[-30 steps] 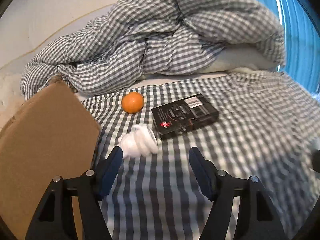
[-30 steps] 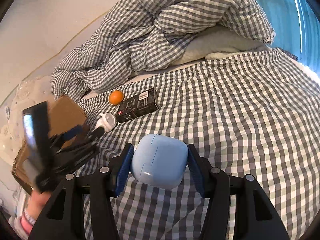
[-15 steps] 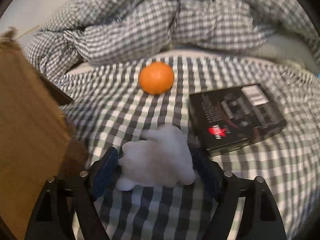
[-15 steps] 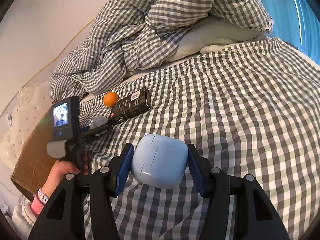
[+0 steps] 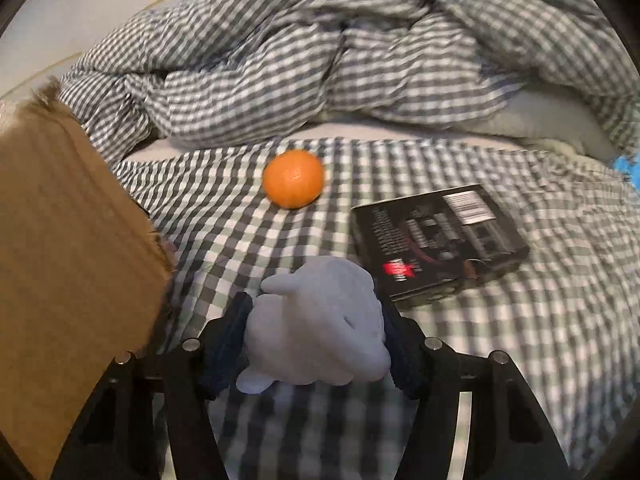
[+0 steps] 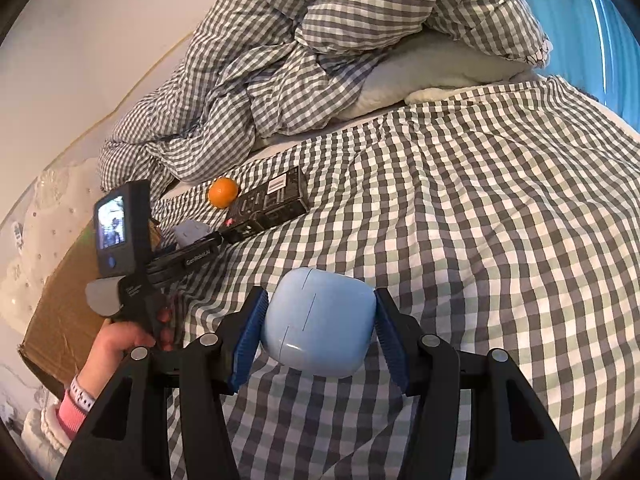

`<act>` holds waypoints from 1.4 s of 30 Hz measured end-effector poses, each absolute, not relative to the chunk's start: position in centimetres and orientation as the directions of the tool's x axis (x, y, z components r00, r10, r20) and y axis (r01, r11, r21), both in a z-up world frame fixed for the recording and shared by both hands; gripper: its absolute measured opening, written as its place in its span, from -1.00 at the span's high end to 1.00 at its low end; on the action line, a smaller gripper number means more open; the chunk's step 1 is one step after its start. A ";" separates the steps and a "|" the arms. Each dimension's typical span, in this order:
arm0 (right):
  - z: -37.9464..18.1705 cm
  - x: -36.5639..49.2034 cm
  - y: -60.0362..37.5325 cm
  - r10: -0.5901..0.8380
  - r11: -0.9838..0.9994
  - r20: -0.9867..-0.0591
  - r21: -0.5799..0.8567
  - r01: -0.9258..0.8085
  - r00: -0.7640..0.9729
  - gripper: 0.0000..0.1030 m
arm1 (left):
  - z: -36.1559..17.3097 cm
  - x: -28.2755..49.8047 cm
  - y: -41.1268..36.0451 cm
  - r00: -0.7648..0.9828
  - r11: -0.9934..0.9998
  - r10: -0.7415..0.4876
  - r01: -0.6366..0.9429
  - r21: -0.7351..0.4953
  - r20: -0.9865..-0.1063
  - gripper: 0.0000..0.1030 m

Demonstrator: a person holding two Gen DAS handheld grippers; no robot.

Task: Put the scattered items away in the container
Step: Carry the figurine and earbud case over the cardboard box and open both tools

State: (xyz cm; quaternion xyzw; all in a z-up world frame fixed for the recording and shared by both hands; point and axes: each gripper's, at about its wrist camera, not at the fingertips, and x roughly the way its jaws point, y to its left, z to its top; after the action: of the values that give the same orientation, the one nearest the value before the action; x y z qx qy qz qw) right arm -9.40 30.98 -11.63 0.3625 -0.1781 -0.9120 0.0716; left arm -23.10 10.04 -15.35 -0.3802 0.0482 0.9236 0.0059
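Observation:
My left gripper [image 5: 316,336] is shut on a white spiral bulb [image 5: 316,328], just above the checked bed cover. An orange [image 5: 294,184] and a black box [image 5: 436,244] lie beyond it. The cardboard box [image 5: 60,264] stands at the left. My right gripper [image 6: 318,332] is shut on a light blue earbud case [image 6: 318,330] and holds it over the bed. In the right wrist view I see the left gripper [image 6: 208,244] with the bulb [image 6: 190,232], the orange [image 6: 223,193], the black box [image 6: 270,204] and the cardboard box [image 6: 64,308].
A crumpled checked duvet [image 5: 340,60] and a white pillow [image 6: 440,68] fill the head of the bed. A wall runs along the left. The checked bed cover [image 6: 500,220] spreads wide to the right.
My left gripper moved forward onto the white bulb and closed on it. My right gripper keeps hold of the blue case and has shifted only slightly.

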 end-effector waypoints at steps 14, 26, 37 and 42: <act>-5.5 -5.6 27.7 -0.249 -0.945 -0.580 0.322 0.062 -0.775 -0.04 | -5.5 -12.1 13.2 -0.785 -0.977 0.128 -0.204 0.058 -0.606 -0.22; -0.1 -2.2 18.9 -0.231 -0.970 -0.560 0.197 0.143 -0.796 -0.04 | 3.3 -4.8 2.7 -0.855 -0.989 -0.035 -0.045 0.141 -0.518 -0.22; 4.3 -3.5 3.7 -0.406 -0.909 -0.527 0.148 0.389 -0.747 -0.04 | 4.6 -3.6 -11.5 -0.817 -0.973 -0.231 0.197 0.120 -0.528 -0.23; 3.2 -5.6 -2.3 -0.454 -0.876 -0.566 0.142 0.462 -0.688 -0.04 | 1.9 -5.3 -16.2 -0.757 -0.956 -0.283 0.276 0.104 -0.589 -0.23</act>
State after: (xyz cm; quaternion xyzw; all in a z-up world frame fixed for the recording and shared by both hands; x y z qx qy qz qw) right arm -5.55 -2.35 3.18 0.3061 0.0060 -0.9188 0.2492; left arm -5.32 -16.24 1.92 -0.3154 0.0056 0.9372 -0.1489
